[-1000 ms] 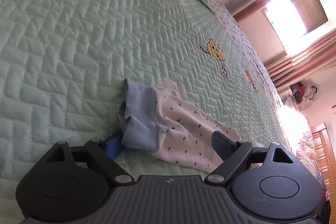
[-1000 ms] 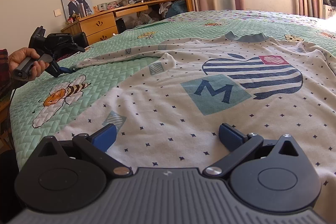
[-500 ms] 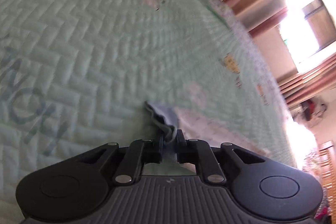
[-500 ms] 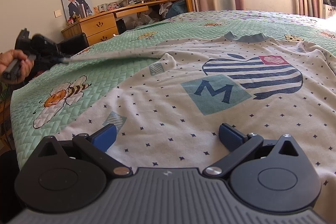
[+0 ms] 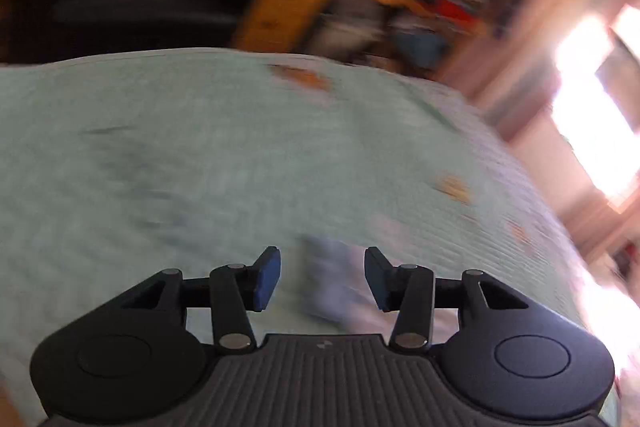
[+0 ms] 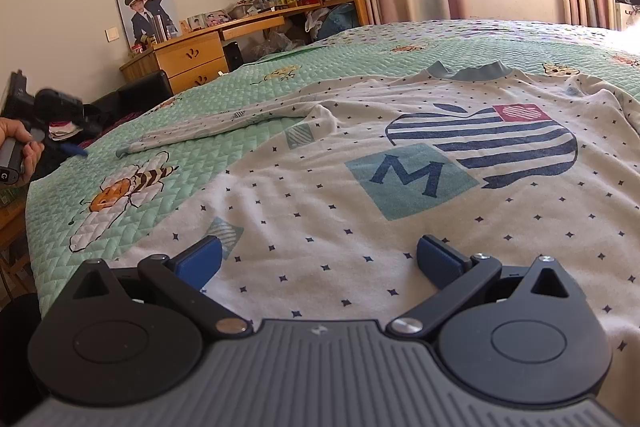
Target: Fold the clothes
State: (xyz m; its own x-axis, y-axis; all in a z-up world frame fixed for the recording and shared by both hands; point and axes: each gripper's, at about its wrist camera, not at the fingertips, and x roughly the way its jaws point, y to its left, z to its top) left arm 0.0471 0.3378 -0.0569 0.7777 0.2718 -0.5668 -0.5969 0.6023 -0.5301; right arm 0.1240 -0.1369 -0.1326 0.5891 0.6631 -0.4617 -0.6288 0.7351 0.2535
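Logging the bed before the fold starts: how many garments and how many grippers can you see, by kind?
Garments: 1, the white long-sleeved top spread flat on the green quilt.
Grippers: 2, the left gripper, open by the sleeve cuff, and the right gripper, open over the hem.
Total: 3.

The right gripper [image 6: 318, 259] hovers with jaws spread over the white star-print shirt [image 6: 360, 195] lying flat on the green quilt [image 6: 132, 203], its sleeve [image 6: 224, 125] extended toward the left gripper [image 6: 60, 131].
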